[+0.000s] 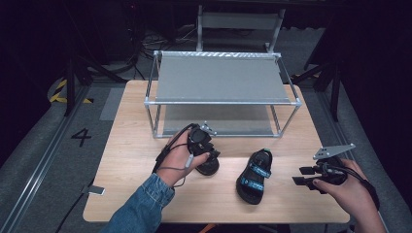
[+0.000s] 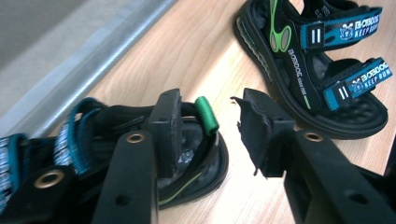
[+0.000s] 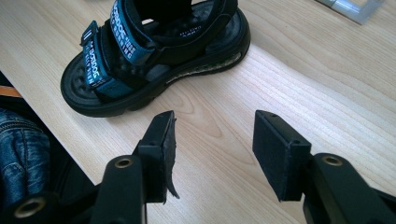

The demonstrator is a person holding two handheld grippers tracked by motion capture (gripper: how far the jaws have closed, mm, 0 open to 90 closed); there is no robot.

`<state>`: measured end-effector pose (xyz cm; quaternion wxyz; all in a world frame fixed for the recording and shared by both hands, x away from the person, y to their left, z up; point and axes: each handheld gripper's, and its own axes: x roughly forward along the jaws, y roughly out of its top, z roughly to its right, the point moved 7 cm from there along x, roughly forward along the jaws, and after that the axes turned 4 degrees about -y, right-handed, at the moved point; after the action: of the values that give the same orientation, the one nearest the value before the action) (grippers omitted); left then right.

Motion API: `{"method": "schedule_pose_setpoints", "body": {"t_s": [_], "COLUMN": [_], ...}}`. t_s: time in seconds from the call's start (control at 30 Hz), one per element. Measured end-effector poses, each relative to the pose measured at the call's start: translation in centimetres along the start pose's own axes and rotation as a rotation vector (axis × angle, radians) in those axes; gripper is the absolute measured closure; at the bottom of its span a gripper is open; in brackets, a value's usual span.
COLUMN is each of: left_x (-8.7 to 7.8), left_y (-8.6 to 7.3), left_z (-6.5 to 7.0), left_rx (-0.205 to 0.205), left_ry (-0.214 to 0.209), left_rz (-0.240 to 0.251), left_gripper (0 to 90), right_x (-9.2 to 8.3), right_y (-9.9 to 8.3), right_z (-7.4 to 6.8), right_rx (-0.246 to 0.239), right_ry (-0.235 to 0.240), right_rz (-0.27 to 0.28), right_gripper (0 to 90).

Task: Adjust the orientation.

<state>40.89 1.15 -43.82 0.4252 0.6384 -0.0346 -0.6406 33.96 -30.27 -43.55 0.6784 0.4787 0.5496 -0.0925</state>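
- High view: the left claw [image 1: 208, 156] sits over one sandal [image 1: 208, 166] mid-surface; a second sandal [image 1: 254, 175] lies nearer the front edge, with the right claw [image 1: 305, 175] toward the right edge and a metal rack [image 1: 222, 101] behind.
- Left gripper view: jaws parted, one resting at the first sandal's [image 2: 140, 140] heel, gripping nothing.
- Right gripper view: jaws wide apart, empty, short of the second sandal [image 3: 154, 51].

A wooden table [image 1: 126, 160] carries two sandals [image 1: 254, 175] and a metal rack [image 1: 221, 102].
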Motion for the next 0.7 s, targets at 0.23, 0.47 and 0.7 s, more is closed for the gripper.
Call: {"method": "schedule_pose_setpoints", "body": {"t_s": [0.23, 0.47, 0.7], "left_x": [-0.4, -2.8, -4.9], "left_y": [-0.6, -2.9, -5.6], "left_z": [0.3, 0.8, 0.4], "left_rx": [0.045, 0.028, -0.002], "left_ry": [0.030, 0.037, 0.050], "left_rz": [-0.053, -0.064, -0.084], "left_gripper": [86.8, 86.5, 86.5], "right_x": [0.0, 0.3, 0.8], "right_y": [0.0, 0.2, 0.8], "right_z": [0.1, -0.1, -0.4], "right_rx": [0.003, -0.004, -0.018], "right_ry": [0.000, 0.002, 0.010], "right_rz": [0.000, -0.003, -0.008], "right_gripper": [50.2, 50.0, 49.9]}}
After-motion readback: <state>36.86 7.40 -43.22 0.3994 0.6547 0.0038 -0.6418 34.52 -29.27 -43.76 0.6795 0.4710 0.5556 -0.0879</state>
